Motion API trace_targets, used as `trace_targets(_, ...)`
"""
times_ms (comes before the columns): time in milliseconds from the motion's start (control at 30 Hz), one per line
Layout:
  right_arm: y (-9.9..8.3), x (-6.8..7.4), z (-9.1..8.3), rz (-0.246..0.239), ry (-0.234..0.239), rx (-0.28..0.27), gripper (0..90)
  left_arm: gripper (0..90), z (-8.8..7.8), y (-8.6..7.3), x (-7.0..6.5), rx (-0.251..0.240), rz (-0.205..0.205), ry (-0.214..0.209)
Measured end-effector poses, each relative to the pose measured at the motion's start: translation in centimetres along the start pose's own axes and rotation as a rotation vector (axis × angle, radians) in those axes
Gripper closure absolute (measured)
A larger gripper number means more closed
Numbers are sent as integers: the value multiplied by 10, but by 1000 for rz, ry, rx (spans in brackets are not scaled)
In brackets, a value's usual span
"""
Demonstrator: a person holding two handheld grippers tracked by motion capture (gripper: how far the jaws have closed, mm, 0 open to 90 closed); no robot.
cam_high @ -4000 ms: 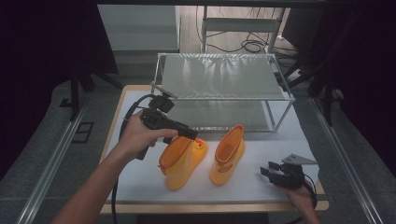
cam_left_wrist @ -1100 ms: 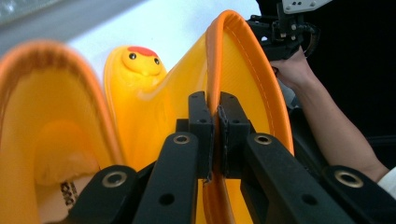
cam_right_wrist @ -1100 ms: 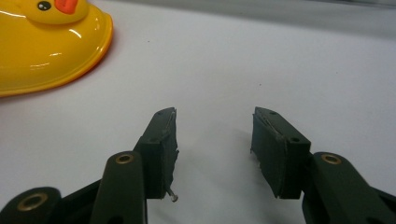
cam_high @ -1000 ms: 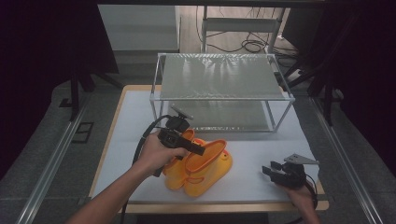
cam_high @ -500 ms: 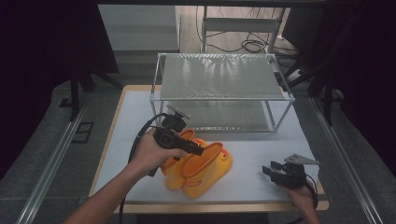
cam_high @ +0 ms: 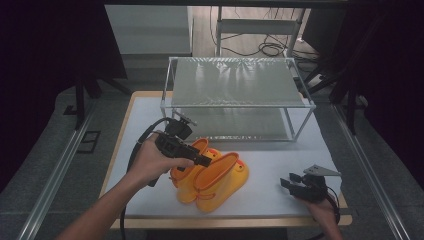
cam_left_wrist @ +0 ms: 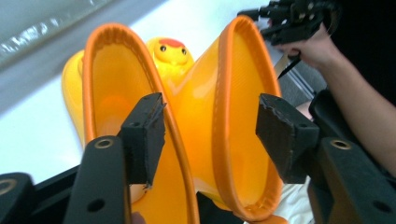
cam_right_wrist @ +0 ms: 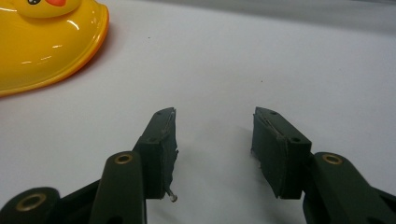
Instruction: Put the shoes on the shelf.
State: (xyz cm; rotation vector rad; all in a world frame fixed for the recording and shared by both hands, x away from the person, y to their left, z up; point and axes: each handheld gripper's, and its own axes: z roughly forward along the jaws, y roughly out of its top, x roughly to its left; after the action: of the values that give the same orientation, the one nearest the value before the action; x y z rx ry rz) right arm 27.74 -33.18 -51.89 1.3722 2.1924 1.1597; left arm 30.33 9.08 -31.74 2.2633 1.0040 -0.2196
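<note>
Two yellow rubber boots with duck faces stand pressed side by side near the table's front, the left boot (cam_high: 186, 184) (cam_left_wrist: 107, 88) and the right boot (cam_high: 225, 179) (cam_left_wrist: 243, 93). My left gripper (cam_high: 202, 161) (cam_left_wrist: 210, 116) hovers at their tops. Its jaws have just been opening, and the boots' neighbouring rims stand between them without being pressed. My right gripper (cam_high: 289, 181) (cam_right_wrist: 212, 116) rests open on the white table at the front right, with nothing between its jaws. A boot's toe (cam_right_wrist: 46, 42) lies off to its left.
A metal-framed rack (cam_high: 235, 80) with a translucent top shelf stands across the back of the white table (cam_high: 280, 150). The left gripper's cable (cam_high: 142, 142) loops behind the hand. The table's front edge runs just below the right hand.
The boots, earlier apart, were brought together by one second ago. Since then the left gripper's jaws have spread off the boot tops and the hand has drawn back slightly. The right gripper has stayed put.
</note>
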Motion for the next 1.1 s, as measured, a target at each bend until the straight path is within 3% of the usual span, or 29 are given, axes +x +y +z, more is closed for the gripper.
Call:
trace_targets(100, 0, 0, 0, 0, 1, 0, 496, 395, 9, 1, 2, 37, 2, 1)
trace_targets(333, 0, -2, -1, 4, -3, 0, 496, 374, 25, 7, 2, 69, 4, 34)
trace_targets(500, 0, -2, -1, 8, -2, 2, 496, 384, 41, 11, 0, 110, 12, 95)
trace_targets(667, 0, -2, -1, 10, -4, 2, 496, 404, 49, 14, -5, 115, 24, 160)
trace_targets(833, 0, -2, -1, 13, -4, 3, 496, 544, 48, 12, -4, 104, 17, 181)
trace_targets(867, 0, -2, -1, 12, -6, 1, 496, 640, 48, 12, -4, 102, 19, 184)
trace_targets(1100, 0, -1, -1, 12, -7, 3, 496, 729, 49, 13, -2, 111, 35, 188)
